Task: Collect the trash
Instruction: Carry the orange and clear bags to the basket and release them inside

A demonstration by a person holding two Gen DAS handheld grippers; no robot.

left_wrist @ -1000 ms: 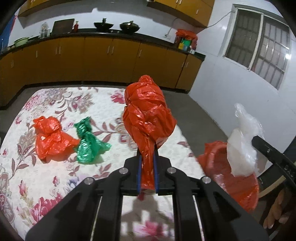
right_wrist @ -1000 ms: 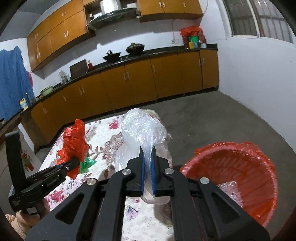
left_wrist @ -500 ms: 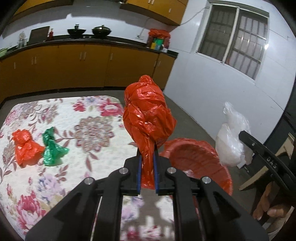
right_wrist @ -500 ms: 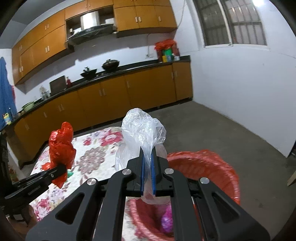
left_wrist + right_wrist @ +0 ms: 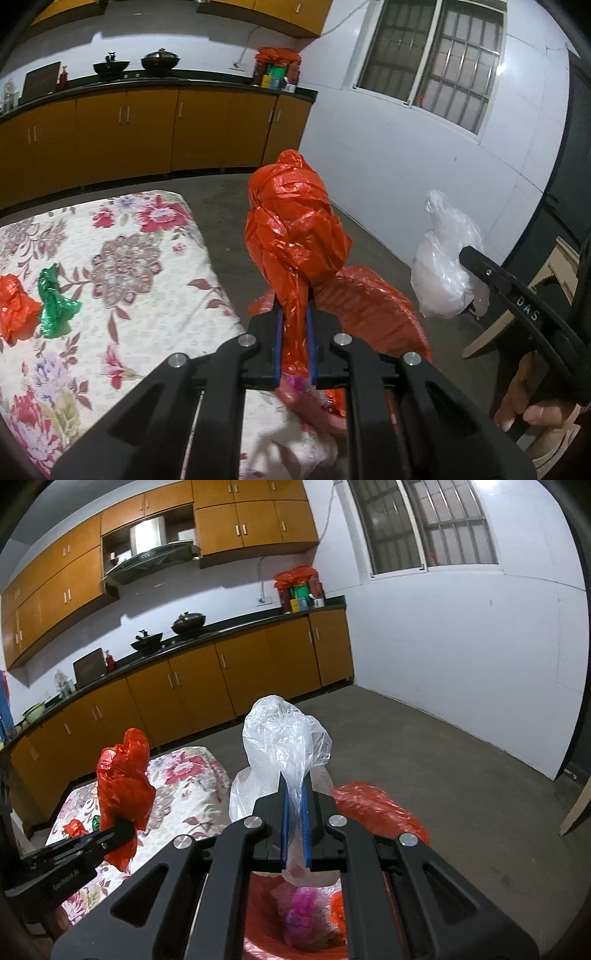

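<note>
Over bin [image 5: 376, 808] off table's [image 5: 110, 258] right edge | left gripper [image 5: 294, 325] clenched on red bag [image 5: 295, 229] | right gripper [image 5: 294, 812] clenched on clear bag [image 5: 284, 734] | risk: light bags drift past rim if let go off-centre

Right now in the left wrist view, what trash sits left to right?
small red bag on the table → green bag → red bag held in the left tool → clear bag held in the right tool
</note>
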